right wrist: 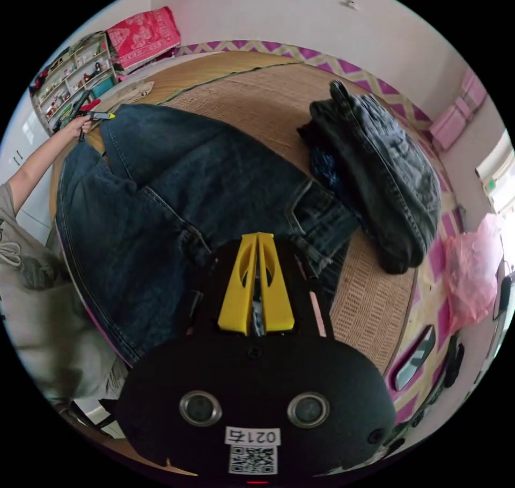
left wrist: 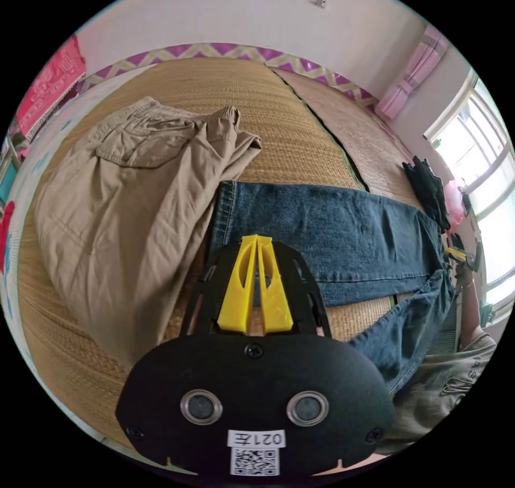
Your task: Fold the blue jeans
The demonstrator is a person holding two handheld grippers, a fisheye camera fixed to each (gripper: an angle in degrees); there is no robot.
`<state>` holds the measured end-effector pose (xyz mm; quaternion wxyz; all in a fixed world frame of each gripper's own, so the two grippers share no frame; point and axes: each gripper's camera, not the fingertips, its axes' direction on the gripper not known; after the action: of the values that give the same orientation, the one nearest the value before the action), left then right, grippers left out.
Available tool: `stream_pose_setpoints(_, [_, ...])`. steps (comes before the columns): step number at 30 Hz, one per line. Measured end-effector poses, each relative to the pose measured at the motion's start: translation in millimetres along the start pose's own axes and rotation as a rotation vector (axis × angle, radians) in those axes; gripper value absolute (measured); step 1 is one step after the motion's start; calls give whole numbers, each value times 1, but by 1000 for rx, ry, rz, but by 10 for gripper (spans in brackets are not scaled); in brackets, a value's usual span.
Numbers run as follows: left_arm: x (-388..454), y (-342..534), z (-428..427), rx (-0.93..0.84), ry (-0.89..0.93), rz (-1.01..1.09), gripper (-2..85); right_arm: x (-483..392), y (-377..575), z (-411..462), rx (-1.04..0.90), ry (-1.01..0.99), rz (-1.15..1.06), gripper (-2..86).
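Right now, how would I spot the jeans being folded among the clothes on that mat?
Find the woven straw mat. The blue jeans lie stretched flat between the khaki trousers and the dark bundle. Of the three, they alone are blue and spread out.

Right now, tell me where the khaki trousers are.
In the left gripper view the khaki trousers lie on the woven mat, left of the blue jeans, their edge touching the jeans' hem end.

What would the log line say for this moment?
left gripper: shut on blue jeans hem | right gripper: shut on waistband | jeans: flat on mat
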<state>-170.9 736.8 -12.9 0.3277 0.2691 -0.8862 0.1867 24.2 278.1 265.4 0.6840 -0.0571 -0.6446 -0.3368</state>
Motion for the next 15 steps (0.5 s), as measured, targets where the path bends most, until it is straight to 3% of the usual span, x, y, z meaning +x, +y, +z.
stream_pose_setpoints(5, [27,-34,-18,17,-92,61,-9,-2,10,30,-20,59,8,-8])
stream_pose_setpoints(11, [89,-58,-53,16,-410,107,-9,-24,-8,45,-32,170,-79,-7])
stream_pose_setpoints(13, [110,-58,-87,70,-395,102,-9,-41,-9,24,21,189,-65,-7])
stream_pose_setpoints(15, [138,-43,-145,163,-169,143,-9,-61,-3,3,123,124,-85,-7])
